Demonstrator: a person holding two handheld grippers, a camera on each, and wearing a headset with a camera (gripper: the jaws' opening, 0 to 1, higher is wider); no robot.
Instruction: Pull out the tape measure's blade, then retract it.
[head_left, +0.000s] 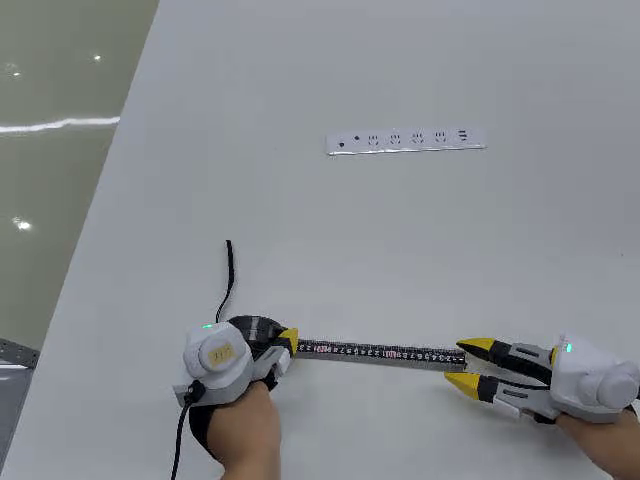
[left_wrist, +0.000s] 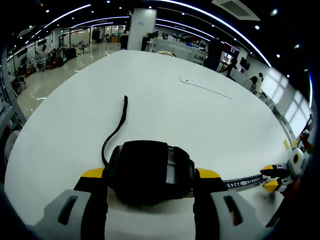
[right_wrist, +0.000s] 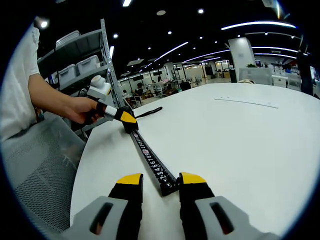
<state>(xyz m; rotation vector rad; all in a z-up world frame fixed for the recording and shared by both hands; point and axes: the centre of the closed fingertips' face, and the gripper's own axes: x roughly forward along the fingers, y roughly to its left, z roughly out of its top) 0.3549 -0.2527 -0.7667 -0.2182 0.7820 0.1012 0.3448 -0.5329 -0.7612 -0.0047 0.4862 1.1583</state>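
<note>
The black tape measure case (head_left: 255, 330) (left_wrist: 150, 170) is clamped between the yellow-tipped jaws of my left gripper (head_left: 278, 345) (left_wrist: 150, 175), low on the white table (head_left: 400, 240). Its black wrist strap (head_left: 228, 275) (left_wrist: 117, 125) trails away across the table. The blade (head_left: 380, 352) (right_wrist: 150, 160) lies pulled out flat to the right. The blade's end (right_wrist: 170, 187) sits between the jaws of my right gripper (head_left: 463, 362) (right_wrist: 161, 181), against one finger, with a slim gap to the other. In the right gripper view the left gripper (right_wrist: 120, 117) shows at the blade's far end.
A white power strip (head_left: 405, 140) (left_wrist: 205, 86) (right_wrist: 247, 102) lies further back on the table. The table's left edge (head_left: 90, 240) drops to a glossy floor. Shelving with bins (right_wrist: 80, 65) stands behind the person.
</note>
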